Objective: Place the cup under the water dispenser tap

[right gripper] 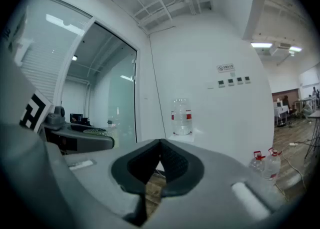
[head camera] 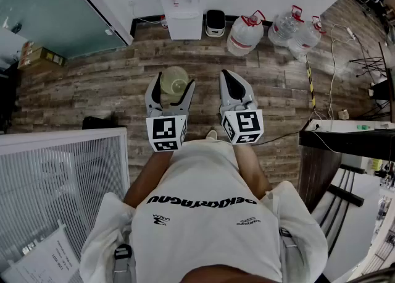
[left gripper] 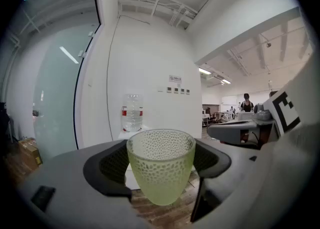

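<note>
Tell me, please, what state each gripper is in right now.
Left gripper: closed on the green cup.
Right gripper: closed, holding nothing.

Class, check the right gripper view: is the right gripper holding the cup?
No, the right gripper has jaws together, nothing between them; the left gripper holds the cup.

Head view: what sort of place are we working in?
Most likely an open office or lab: a white water dispenser, spare water jugs beside it on the wood-look floor, and a frosted glass partition.
</note>
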Available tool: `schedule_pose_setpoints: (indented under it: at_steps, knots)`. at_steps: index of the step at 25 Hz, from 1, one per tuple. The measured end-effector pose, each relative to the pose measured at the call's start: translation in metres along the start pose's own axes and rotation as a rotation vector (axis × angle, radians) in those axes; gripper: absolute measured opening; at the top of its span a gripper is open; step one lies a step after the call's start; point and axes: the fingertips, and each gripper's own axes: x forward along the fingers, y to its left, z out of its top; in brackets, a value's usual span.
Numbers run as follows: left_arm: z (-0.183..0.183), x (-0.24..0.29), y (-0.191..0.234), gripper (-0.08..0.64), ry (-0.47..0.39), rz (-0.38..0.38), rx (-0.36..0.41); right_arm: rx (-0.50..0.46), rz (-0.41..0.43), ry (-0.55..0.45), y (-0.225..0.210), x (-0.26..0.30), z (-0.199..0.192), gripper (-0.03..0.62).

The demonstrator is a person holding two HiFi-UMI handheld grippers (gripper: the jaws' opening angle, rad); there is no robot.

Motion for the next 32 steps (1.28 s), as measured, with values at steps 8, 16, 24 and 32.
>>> schedule_pose_setpoints:
  at_steps: [8,16,24,32]
  knots:
    - [-0.014,0.016,-0.025,0.371,0.062,-0.002,-0.007,0.038,0.001,0.022,-0.032,-0.008,-0.011,-0.002]
    - [-0.033,0.050,-0.052,0.371,0.140,-0.022,0.018,0.080,0.042,0.048,-0.064,-0.003,-0.029,-0.002]
    - [-0.049,0.083,-0.031,0.371,0.175,-0.011,0.015,0.109,0.051,0.060,-0.072,0.040,-0.039,-0.002]
    - [-0.042,0.185,0.038,0.371,0.158,-0.050,-0.016,0.068,0.027,0.087,-0.094,0.155,-0.031,-0.002]
